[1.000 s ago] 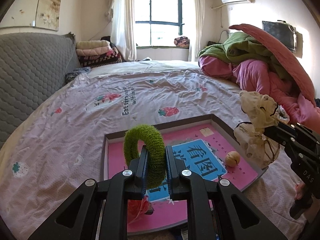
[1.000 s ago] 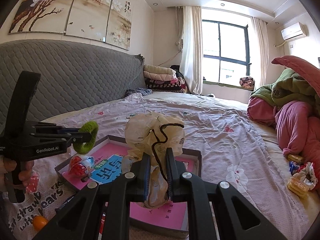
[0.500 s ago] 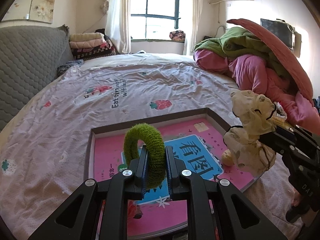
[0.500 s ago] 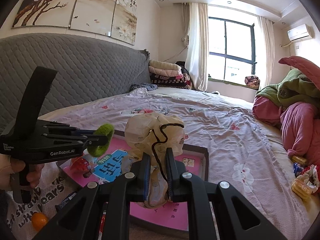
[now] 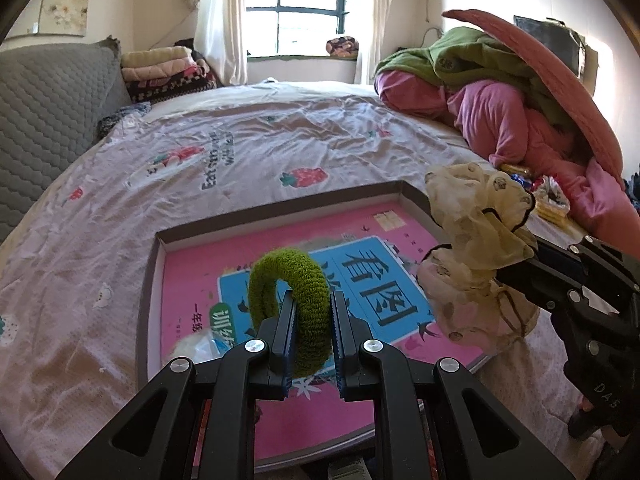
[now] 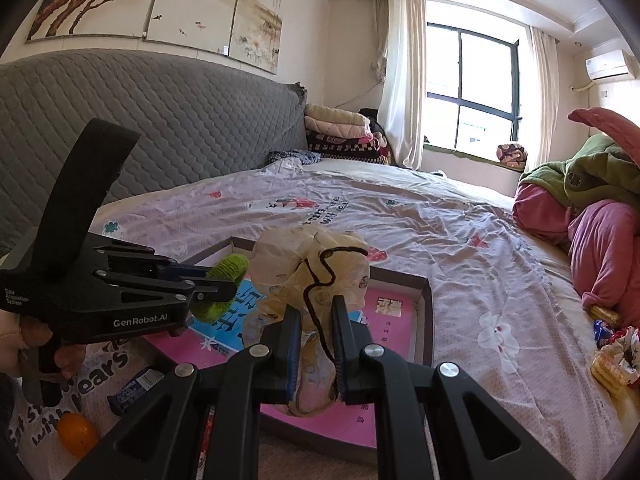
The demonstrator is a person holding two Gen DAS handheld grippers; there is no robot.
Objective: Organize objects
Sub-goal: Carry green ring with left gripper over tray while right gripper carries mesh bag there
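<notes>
Claws above tray (image 5: 154,276): left claw (image 5: 311,312) clenched on green scrunchie (image 5: 294,304), right claw (image 6: 316,322) on cream scrunchie (image 6: 308,264).

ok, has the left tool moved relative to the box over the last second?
Yes. In the right wrist view the left tool, shut on the green scrunchie, has shifted right, further over the shallow box.

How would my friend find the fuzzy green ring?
Look at the shallow box with the pink floor on the bed. Above it the left gripper pinches a green hair scrunchie. The cream scrunchie beside it is floppy and sheer; this one is fuzzy.
</notes>
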